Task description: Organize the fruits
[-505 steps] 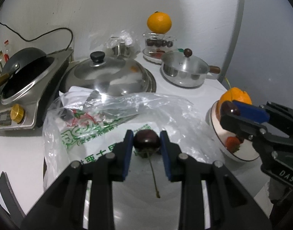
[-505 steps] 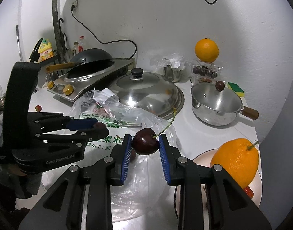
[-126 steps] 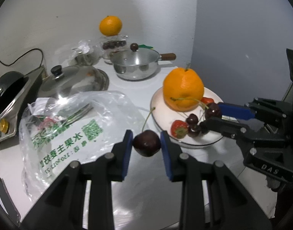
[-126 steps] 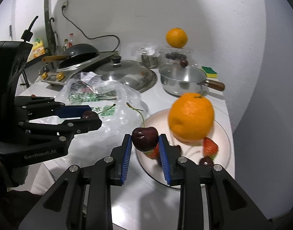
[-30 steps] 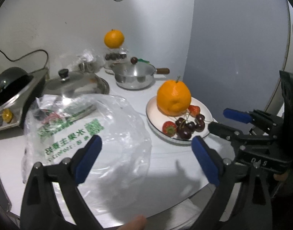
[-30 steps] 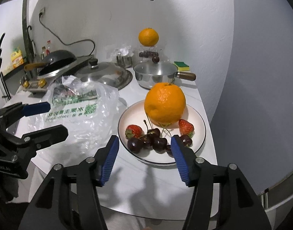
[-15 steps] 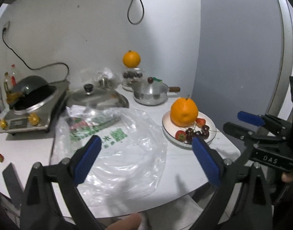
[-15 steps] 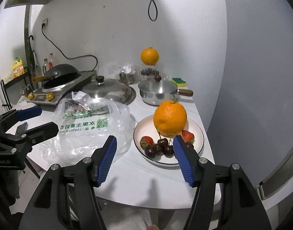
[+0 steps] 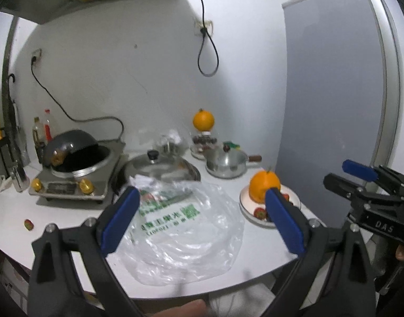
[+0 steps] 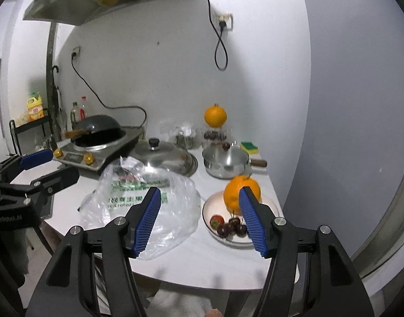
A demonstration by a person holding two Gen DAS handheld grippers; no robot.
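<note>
Clearly both tools are held back from the white table point(image 10: 191, 261), above its near edge. The left gripper point(image 9: 199, 219) has its blue pads spread wide with nothing between them, and the right gripper point(image 10: 199, 219) is likewise wide apart and empty. On the right side of the table sits the plate point(image 10: 212, 233), carrying a large orange point(image 10: 237, 189), a strawberry point(image 10: 217, 220) and a cluster of dark cherries point(image 10: 232, 227) at its front. Just beside the plate, to its left, lies a crumpled clear plastic bag point(image 10: 159, 206) with green print. Behind it are a domed steel lid point(image 10: 163, 157), a small saucepan point(image 10: 225, 163) and a wok on a cooker point(image 10: 97, 134). A second orange point(image 10: 215, 116) stands near the wall, on top of a clear container.
</note>
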